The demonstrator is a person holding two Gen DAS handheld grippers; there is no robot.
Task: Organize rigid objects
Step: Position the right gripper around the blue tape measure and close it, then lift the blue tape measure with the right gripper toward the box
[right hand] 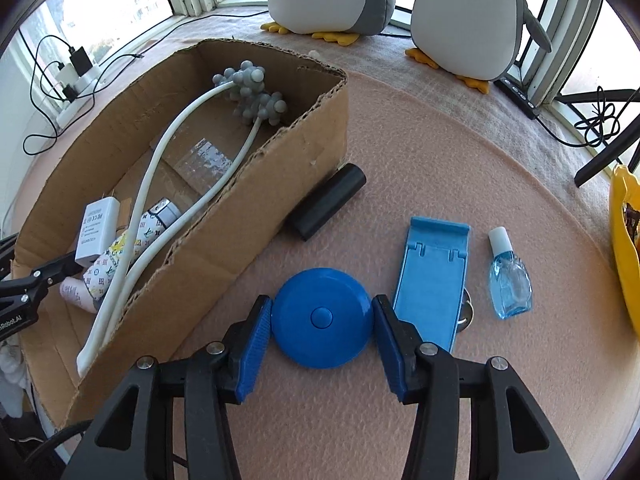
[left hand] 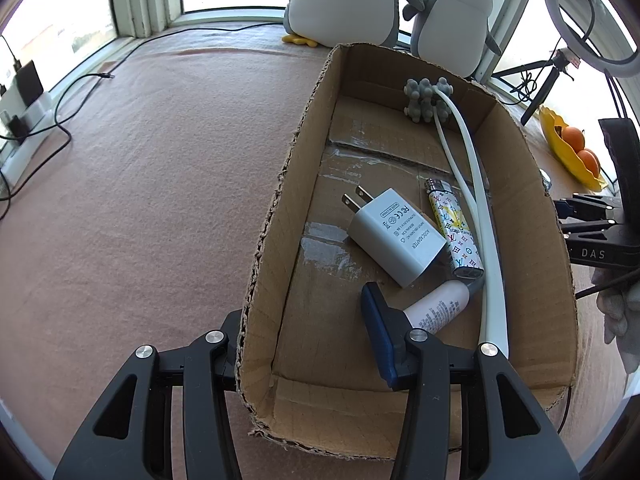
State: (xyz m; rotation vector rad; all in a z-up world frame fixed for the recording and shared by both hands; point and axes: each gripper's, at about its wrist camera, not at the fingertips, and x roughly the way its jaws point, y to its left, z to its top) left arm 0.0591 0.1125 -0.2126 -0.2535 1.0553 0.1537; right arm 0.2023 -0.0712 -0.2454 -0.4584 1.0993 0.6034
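Note:
A cardboard box (left hand: 276, 208) (right hand: 256, 208) lies on the pink felt. Inside it lie a white charger (left hand: 396, 236), a patterned lighter (left hand: 454, 228), a small white tube (left hand: 438, 306) and a white massager with grey knobs (left hand: 426, 98). My left gripper (left hand: 308, 336) is open and straddles the box's left wall, one finger inside and one outside. My right gripper (right hand: 322, 330) has its blue pads touching both sides of a blue round disc (right hand: 322, 318) that rests on the felt. A blue phone stand (right hand: 434, 276), a blue liquid bottle (right hand: 510, 280) and a black cylinder (right hand: 326, 206) lie beside the box.
Two plush penguins (right hand: 460, 20) sit at the back by the window. A yellow fruit dish (left hand: 570, 148) stands at the right. A power strip with cables (right hand: 76, 80) lies on the left sill. A ring light on a tripod (left hand: 560, 60) stands at the back right.

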